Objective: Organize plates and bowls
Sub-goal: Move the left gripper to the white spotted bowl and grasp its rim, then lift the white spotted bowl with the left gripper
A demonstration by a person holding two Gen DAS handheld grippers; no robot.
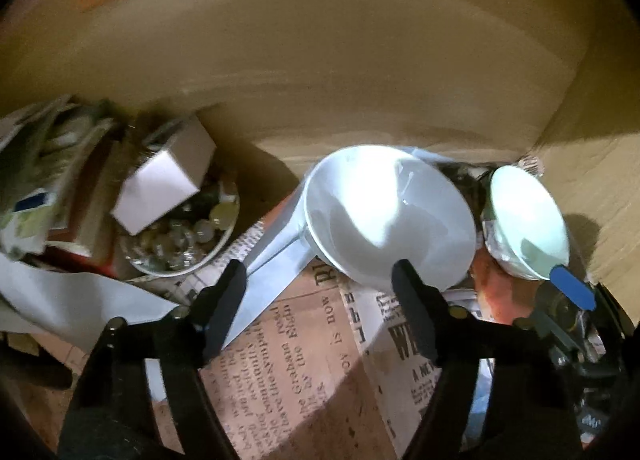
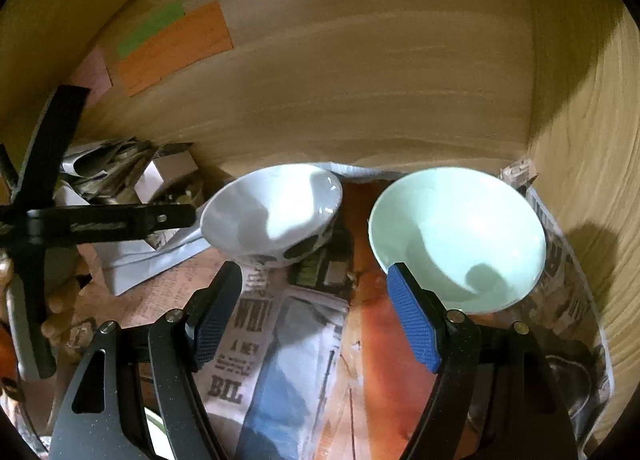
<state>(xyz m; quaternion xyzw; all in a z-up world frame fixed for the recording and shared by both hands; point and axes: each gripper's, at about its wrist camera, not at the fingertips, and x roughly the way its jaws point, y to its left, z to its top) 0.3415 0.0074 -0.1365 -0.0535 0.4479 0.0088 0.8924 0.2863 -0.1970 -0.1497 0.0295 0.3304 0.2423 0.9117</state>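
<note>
Left wrist: spread left gripper (image 1: 320, 280) hovering over newspaper (image 1: 296, 372), white bowl (image 1: 390, 216) at one fingertip, wooden wall (image 1: 320, 72) behind.
Right wrist: gaping right gripper (image 2: 316, 284) nearing pale green bowl (image 2: 456, 236), touching one pad (image 2: 408, 312).

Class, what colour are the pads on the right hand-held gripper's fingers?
Blue pads, clearest in the right wrist view.

White glazed ceramic bowl (image 2: 276, 212): dark blotches outside, plain white inside. Pale mint round bowl (image 2: 460, 236): unpatterned. Newsprint lining sheets (image 2: 256, 324): black type on cream and tan. Wooden wall (image 2: 360, 80): tan grain, orange paper note (image 2: 176, 48).
</note>
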